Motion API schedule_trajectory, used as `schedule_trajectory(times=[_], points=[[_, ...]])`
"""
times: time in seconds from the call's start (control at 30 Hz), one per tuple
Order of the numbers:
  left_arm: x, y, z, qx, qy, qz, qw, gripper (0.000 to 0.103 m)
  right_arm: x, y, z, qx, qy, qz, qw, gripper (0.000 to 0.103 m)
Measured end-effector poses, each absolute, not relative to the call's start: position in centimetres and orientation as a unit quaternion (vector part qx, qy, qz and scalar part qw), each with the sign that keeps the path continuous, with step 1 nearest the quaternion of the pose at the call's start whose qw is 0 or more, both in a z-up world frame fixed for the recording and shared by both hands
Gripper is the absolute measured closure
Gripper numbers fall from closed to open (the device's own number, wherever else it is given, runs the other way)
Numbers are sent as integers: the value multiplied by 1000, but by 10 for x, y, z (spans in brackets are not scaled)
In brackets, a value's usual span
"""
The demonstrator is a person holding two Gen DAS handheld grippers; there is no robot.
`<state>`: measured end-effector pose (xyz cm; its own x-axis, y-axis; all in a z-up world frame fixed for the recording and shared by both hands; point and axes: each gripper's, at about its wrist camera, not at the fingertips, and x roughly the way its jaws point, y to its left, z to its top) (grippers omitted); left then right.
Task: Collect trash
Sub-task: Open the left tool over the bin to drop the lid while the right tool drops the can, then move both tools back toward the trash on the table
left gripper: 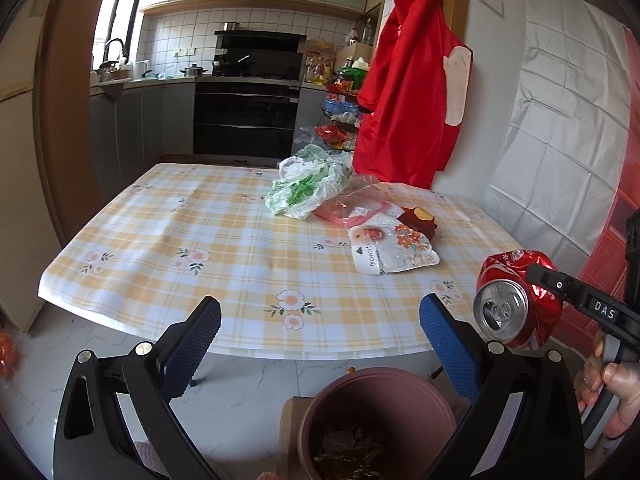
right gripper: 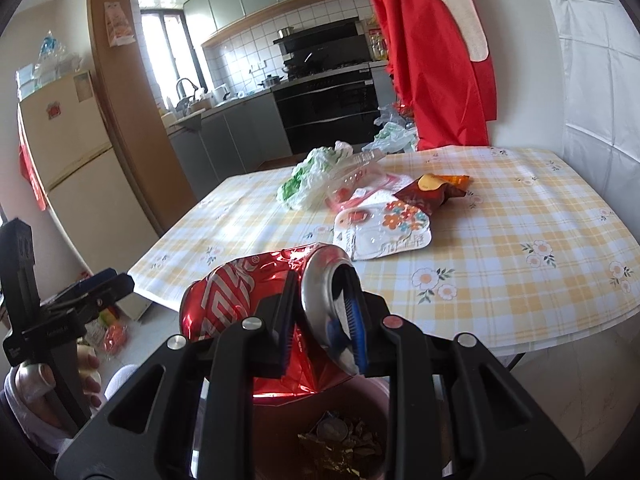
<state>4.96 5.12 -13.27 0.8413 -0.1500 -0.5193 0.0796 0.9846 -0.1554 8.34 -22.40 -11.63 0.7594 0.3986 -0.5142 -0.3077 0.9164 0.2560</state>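
The right tool (right gripper: 320, 320) is clenched on the crushed can (right gripper: 248, 300), holding it above the bin (left gripper: 376, 400) for dropping, while the left tool (left gripper: 320, 336) gapes empty, facing wrappers (left gripper: 394, 254) left on the table (left gripper: 200, 240).

"DAS" on right tongs (left gripper: 538, 276); "Brown" on packet (left gripper: 394, 250).

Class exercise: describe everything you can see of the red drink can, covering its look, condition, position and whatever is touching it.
The red drink can is shiny metal with white lettering, its body badly crushed and creased. Its silver top, with the opening punched, faces the left wrist camera. The right gripper pinches it near the top rim, one blue pad inside the mouth. It hangs tilted in the air, off the table, just above the pink bin.
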Motion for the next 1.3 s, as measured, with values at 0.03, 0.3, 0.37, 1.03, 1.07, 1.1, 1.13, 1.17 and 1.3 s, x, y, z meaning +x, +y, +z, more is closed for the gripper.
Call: schedule_trajectory(times=[0.03, 0.3, 0.37, 1.03, 1.07, 1.1, 1.13, 1.17, 1.3], points=[[48, 52, -133, -63, 276, -57, 958, 6, 82, -223, -117, 77, 292, 190, 934, 77], [46, 59, -136, -70, 280, -48, 956, 6, 79, -206, -120, 72, 313, 227, 919, 60], [46, 60, -136, -72, 280, -47, 956, 6, 78, -202, -120, 68, 312, 231, 919, 41], [48, 47, -151, -36, 295, -57, 953, 6, 94, -224, -142, 69, 342, 109, 931, 6], [48, 47, -152, -36, 294, -59, 953, 6, 96, -225, -144, 69, 345, 103, 930, 6], [48, 47, -153, -36, 293, -59, 954, 6, 98, -228, -146, 66, 349, 98, 930, 6], [49, 46, -154, -35, 293, -57, 954, 6, 100, -229, -147, 64, 349, 95, 930, 6], [49, 47, -155, -33, 292, -55, 954, 6, 102, -231, -148, 62, 348, 90, 931, 6], [54, 50, -161, -34, 295, -51, 953, 6, 111, -246, -152, 68, 344, 82, 933, 6]])
